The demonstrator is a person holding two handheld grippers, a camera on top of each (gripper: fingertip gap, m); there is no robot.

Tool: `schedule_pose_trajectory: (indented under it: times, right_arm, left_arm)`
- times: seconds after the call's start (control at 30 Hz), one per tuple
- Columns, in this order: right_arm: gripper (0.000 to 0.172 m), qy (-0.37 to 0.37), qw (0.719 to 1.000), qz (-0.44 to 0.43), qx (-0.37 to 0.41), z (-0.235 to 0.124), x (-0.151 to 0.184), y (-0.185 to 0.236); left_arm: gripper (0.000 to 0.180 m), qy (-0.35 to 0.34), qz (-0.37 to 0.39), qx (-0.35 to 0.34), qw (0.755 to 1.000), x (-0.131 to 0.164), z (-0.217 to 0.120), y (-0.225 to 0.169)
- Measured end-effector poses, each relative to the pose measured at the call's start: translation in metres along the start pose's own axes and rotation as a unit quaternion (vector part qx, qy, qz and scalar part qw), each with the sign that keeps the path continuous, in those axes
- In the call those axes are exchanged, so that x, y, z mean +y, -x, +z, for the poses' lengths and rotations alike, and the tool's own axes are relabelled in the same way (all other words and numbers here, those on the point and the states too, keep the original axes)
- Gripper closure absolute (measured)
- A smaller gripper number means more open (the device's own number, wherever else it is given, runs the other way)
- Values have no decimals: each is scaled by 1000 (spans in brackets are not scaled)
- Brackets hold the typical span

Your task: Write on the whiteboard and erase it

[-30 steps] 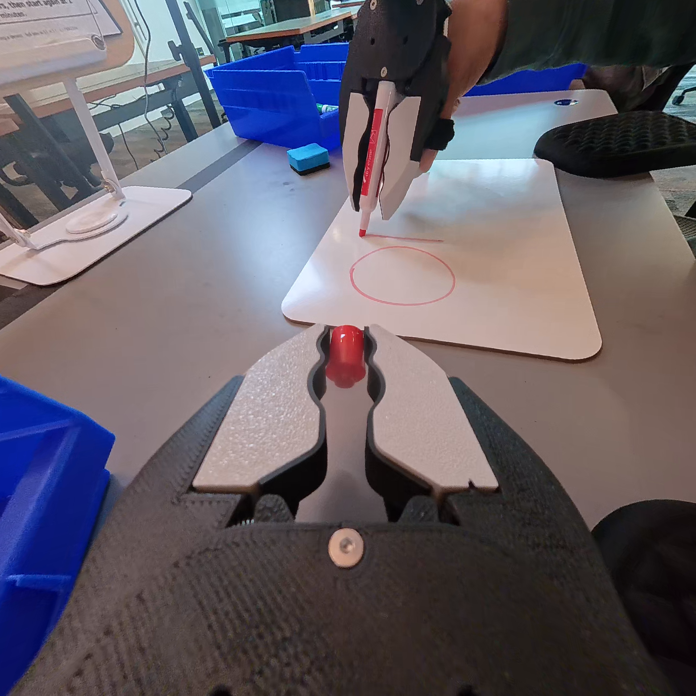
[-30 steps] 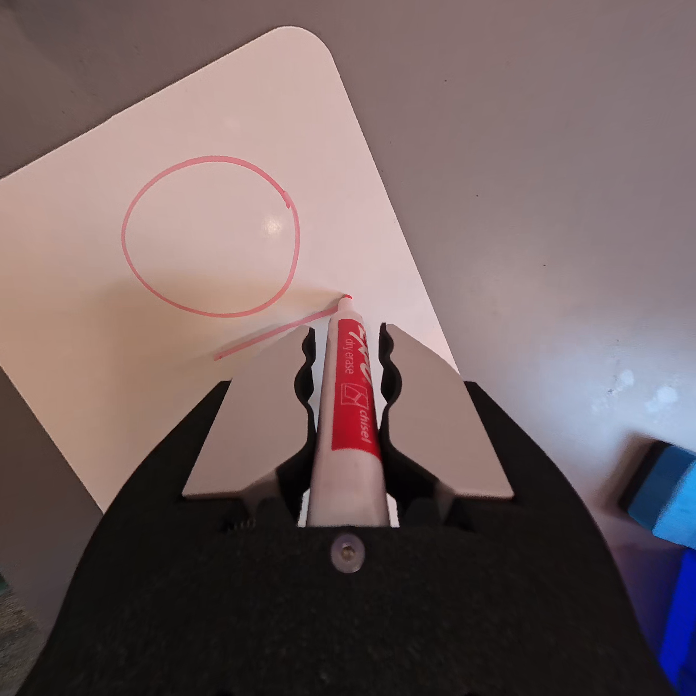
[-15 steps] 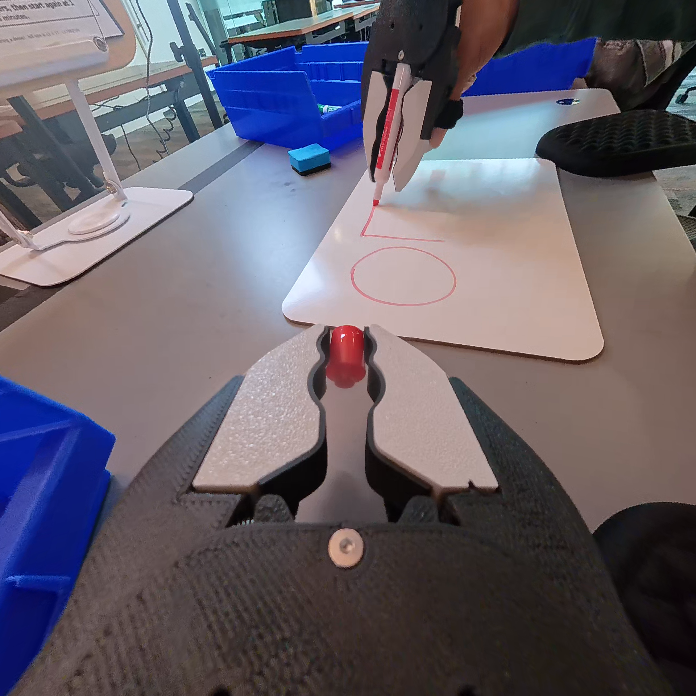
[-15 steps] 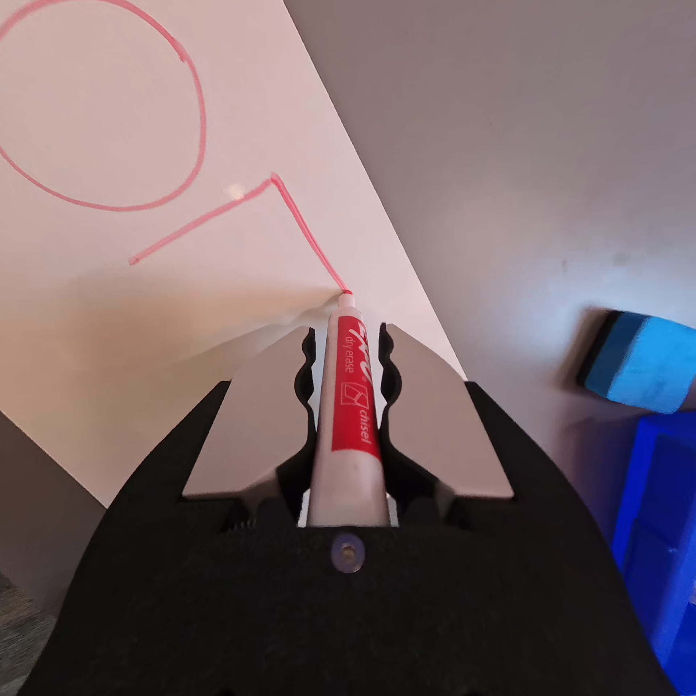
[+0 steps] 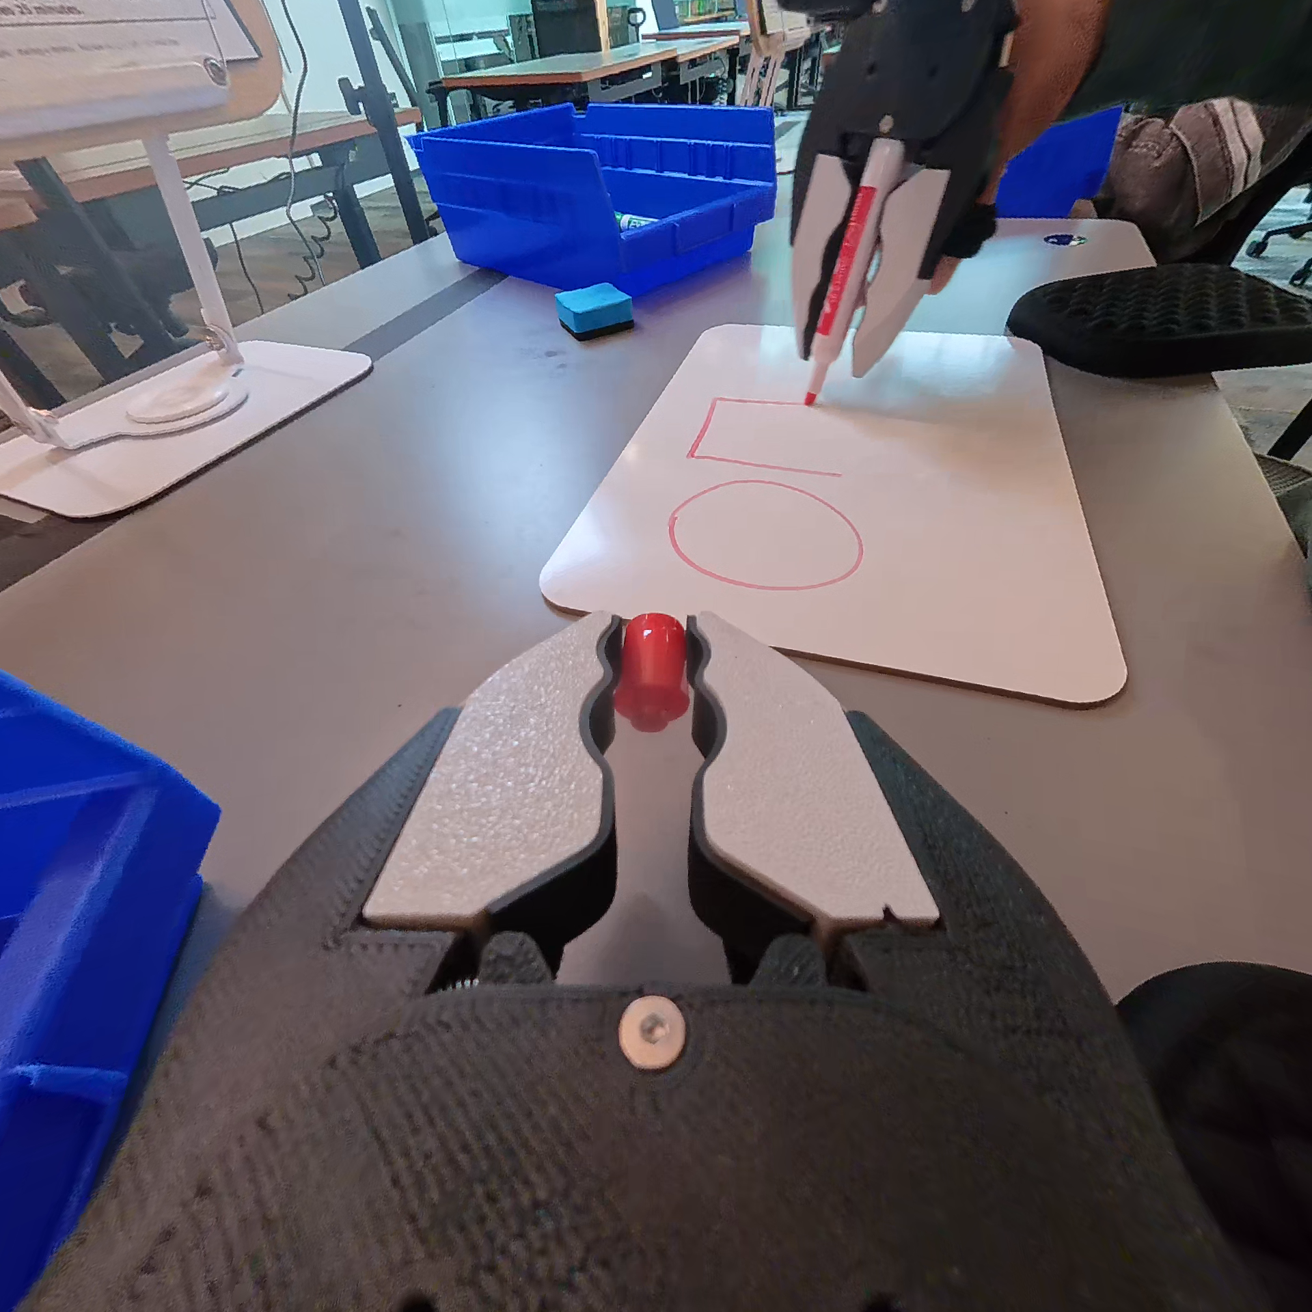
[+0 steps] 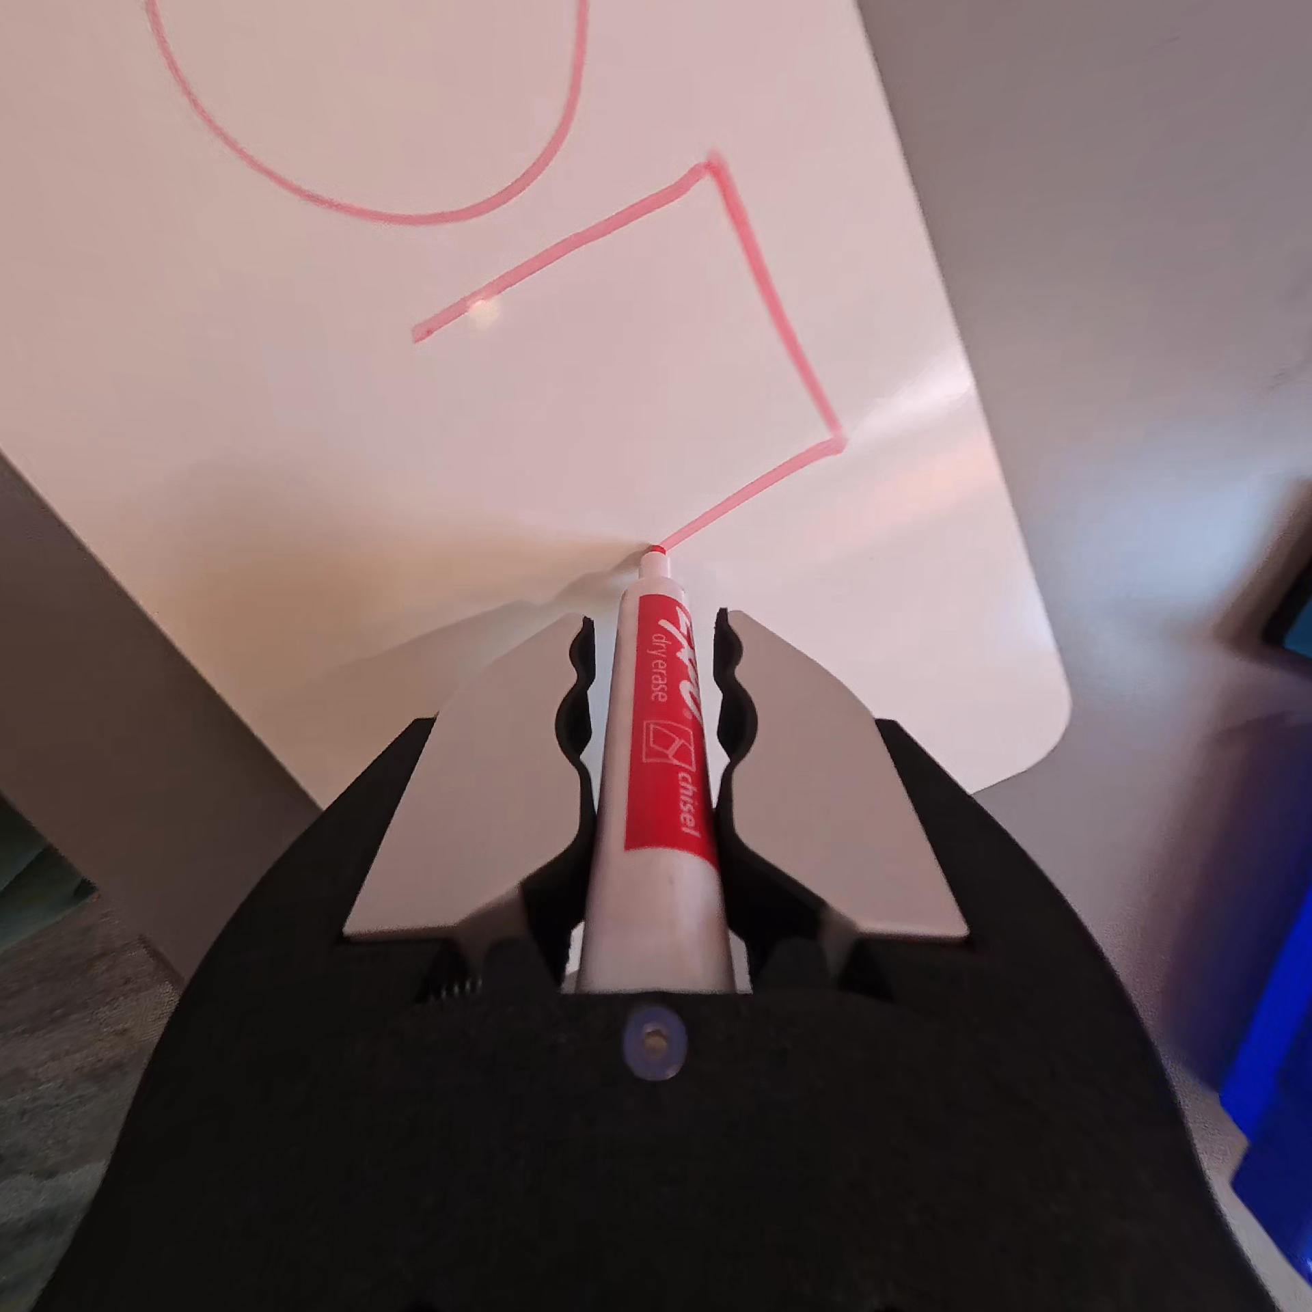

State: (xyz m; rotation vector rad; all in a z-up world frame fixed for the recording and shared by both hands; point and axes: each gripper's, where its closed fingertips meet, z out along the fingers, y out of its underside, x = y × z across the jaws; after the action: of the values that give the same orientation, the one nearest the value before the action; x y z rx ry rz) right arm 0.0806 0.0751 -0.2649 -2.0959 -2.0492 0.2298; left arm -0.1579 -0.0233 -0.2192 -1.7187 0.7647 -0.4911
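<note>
Right wrist view: my right gripper (image 6: 653,632) pinches the light, stiff, slick marker (image 6: 657,767) mid-barrel, where I judge the hold is best, tip on the whiteboard (image 6: 355,440). My left gripper (image 5: 652,628) clamps the red cap (image 5: 649,671) beside the board's near edge.

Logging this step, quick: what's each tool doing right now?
Left tool: shut on the red marker cap.
Right tool: shut on the red marker.

White whiteboard (image 5: 958,568) flat on table, red marker (image 6: 660,745) tip touching it
</note>
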Motion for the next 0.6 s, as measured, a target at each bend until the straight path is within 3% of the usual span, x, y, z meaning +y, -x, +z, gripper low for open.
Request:
schedule_pose_trajectory:
  times: [0.23, 0.6]
  right_arm:
    - [138, 3, 1000, -8, -3, -2, 5, 18]
    - [138, -57, 995, -77, -35, 16, -63, 52]
  left_arm:
    - [163, 1, 4, 0, 1000, 0, 1, -2]
    - [163, 0, -13, 0, 1000, 0, -1, 1]
